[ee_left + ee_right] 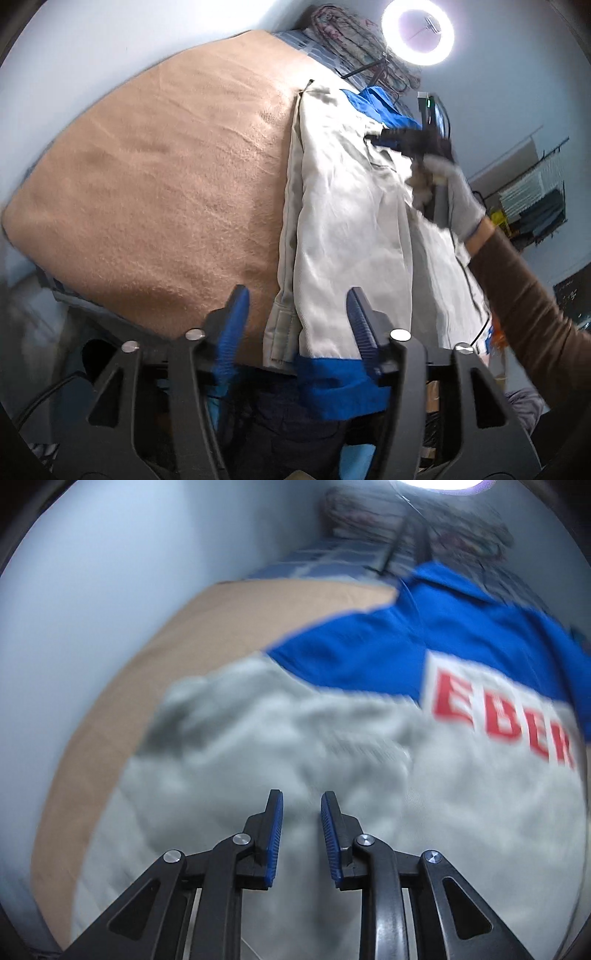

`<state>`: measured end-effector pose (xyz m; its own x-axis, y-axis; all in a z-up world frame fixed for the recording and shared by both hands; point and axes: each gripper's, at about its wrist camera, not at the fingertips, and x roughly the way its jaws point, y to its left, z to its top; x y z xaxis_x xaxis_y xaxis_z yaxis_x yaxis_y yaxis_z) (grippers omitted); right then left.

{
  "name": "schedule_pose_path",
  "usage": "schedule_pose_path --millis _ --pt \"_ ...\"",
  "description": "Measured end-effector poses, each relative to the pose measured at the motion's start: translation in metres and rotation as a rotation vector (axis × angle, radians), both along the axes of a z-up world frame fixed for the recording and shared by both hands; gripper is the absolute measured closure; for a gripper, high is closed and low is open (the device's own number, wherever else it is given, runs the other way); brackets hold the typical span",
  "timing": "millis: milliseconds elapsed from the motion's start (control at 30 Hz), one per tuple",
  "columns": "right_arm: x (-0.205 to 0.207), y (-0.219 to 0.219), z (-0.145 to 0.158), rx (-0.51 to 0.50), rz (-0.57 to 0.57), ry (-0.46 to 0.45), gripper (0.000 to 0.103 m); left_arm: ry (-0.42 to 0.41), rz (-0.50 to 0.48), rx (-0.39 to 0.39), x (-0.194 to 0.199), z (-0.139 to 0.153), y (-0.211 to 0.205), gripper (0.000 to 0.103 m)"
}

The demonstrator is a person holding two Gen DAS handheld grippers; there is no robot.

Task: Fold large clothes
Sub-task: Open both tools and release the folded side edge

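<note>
Both claws hang released over the jacket (343,221) on the blanket (155,184): left gripper (295,299) wide at six o'clock, right gripper (302,812) narrow, gripping nothing.

blanket (155,177): tan, I see it covering the bed
ring light (417,31): lit, past bed's far end
bedding pile (351,40): patterned, at far end
rack (532,199): beside right wall
</note>
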<state>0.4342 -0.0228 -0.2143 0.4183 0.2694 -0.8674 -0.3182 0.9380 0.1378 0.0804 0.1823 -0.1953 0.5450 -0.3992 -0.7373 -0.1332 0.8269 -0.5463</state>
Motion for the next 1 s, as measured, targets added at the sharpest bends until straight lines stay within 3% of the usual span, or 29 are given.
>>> schedule_pose_path --millis 133,433,567,667,700,767,867,967,1000 --pt "-0.015 0.008 -0.003 -0.109 0.038 -0.040 0.084 0.028 0.005 -0.019 0.007 -0.008 0.004 0.047" --pt "-0.127 0.020 0.056 0.013 0.238 -0.061 0.083 0.080 -0.004 -0.096 0.011 -0.030 0.004 0.047" --pt "-0.184 0.026 0.048 0.071 0.321 0.009 0.083 0.097 -0.014 -0.098 0.014 -0.036 -0.004 0.047" --pt "-0.221 0.042 0.031 -0.008 0.388 0.023 0.083 0.115 -0.005 -0.121 0.015 -0.042 -0.005 0.047" --pt "-0.232 0.048 0.025 -0.041 0.399 0.017 0.083 0.114 -0.007 -0.108 0.015 -0.042 -0.007 0.049" --pt "-0.236 0.052 0.006 -0.072 0.386 0.035 0.083 0.116 -0.022 -0.070 0.016 -0.042 -0.011 0.078" --pt "-0.240 0.058 -0.007 -0.104 0.370 0.019 0.081 0.092 -0.032 -0.041 0.014 -0.037 -0.017 0.087" --pt "-0.236 0.055 0.007 -0.045 0.364 0.045 0.071 0.035 -0.050 -0.011 0.010 -0.023 -0.022 0.091" --pt "-0.235 0.053 0.015 -0.024 0.353 0.033 0.061 0.018 -0.056 -0.002 0.009 -0.019 -0.025 0.091"
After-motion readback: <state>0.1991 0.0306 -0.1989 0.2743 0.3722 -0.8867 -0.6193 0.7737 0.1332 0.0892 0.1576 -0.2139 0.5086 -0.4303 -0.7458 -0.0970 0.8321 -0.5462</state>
